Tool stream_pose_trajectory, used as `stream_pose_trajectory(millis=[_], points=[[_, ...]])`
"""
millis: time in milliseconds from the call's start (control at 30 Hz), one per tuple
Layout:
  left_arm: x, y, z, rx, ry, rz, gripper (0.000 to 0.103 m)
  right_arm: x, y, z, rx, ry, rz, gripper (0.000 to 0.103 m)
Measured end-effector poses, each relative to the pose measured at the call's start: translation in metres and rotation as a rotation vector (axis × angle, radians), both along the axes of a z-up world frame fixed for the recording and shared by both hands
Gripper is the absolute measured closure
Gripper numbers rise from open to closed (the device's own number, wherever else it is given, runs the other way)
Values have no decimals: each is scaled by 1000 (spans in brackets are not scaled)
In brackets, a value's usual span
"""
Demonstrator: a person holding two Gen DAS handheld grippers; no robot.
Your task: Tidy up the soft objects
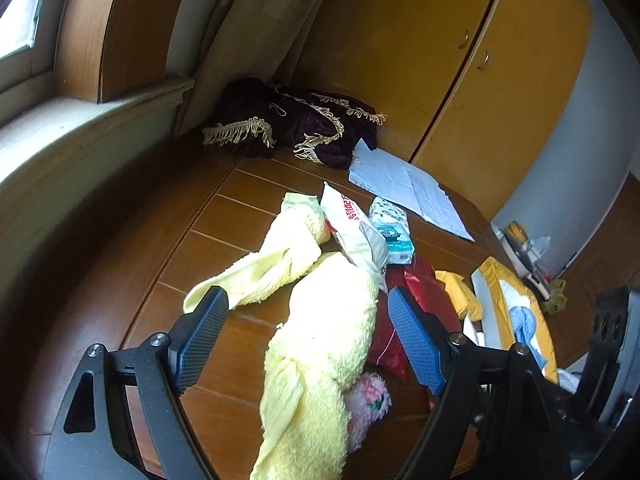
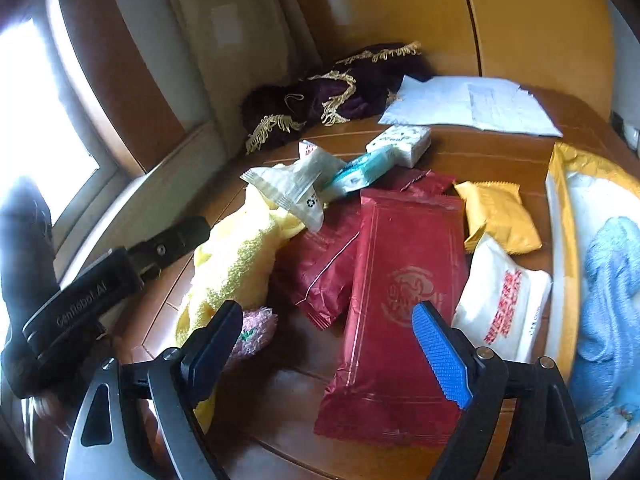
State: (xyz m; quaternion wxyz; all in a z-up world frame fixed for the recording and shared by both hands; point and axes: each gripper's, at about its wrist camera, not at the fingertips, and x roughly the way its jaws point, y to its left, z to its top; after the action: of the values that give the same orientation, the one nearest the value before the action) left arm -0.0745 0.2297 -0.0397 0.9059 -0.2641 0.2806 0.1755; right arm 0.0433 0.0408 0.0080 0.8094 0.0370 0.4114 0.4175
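Towels and soft packets lie heaped on a wooden table, and the big red packet in the middle of the heap serves as the marker for the rest. Farthest left of it, in the right wrist view, the left gripper shows as a black body over the table's left edge; its own camera shows its blue-padded fingers spread wide on either side of the yellow towel, not touching it. That yellow towel lies just left of the red packet, crumpled, with a small pink fluffy cloth tucked against its near end. A second, smaller red packet lies between towel and big packet, partly under the latter. Behind the red packet a crinkled white wrapper rests on the towel's far end, with a teal-and-white tissue pack just right of it. Further back, by the curtain, a dark purple fringed cloth is bunched up, with a sheet of paper to its right. The right gripper hovers over the near end of the red packet, fingers wide apart and holding nothing. Right of the packet lie a yellow packet and a white packet with red lettering, touching each other. Furthest right, a yellow-edged bag holds a blue towel.
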Motion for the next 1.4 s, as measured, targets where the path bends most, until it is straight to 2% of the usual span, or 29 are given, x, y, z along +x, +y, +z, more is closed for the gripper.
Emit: stream_pose_trajectory(millis=[133,300,400,467,600,733,800,967,1067,1167,1233,1400], points=[[19,-10,-7,39,16,-44,21,11,-17,-10,11,34,-77,17],[25,-15,-13,40,31,-75,21,12,-33,-12,-19,31,-115,17],[24,-14,-14,32,27,-73,21,11,-36,-12,14,51,-93,17],[26,-16,-15,40,39,-80,21,4,-34,-5,32,14,-73,15],[27,-23,-14,86,47,-97,22,4,-20,4,-24,-58,-87,15],[32,-25,-19,85,91,-97,40,19,-6,-12,-64,19,-70,14],[33,-22,-23,75,115,-84,48,20,-4,-14,-84,2,-86,14],[28,-17,-23,32,92,-65,56,26,-13,-16,-97,10,-172,17],[25,-14,-21,2,65,-71,57,31,-14,-27,-78,70,-145,17],[28,-14,-23,-8,80,-79,57,31,-11,-26,-57,53,-138,17],[29,-15,-24,-5,86,-81,57,29,-8,-26,-90,18,-153,33],[27,-18,-22,10,77,-81,59,25,-14,-25,-62,12,-147,40]])
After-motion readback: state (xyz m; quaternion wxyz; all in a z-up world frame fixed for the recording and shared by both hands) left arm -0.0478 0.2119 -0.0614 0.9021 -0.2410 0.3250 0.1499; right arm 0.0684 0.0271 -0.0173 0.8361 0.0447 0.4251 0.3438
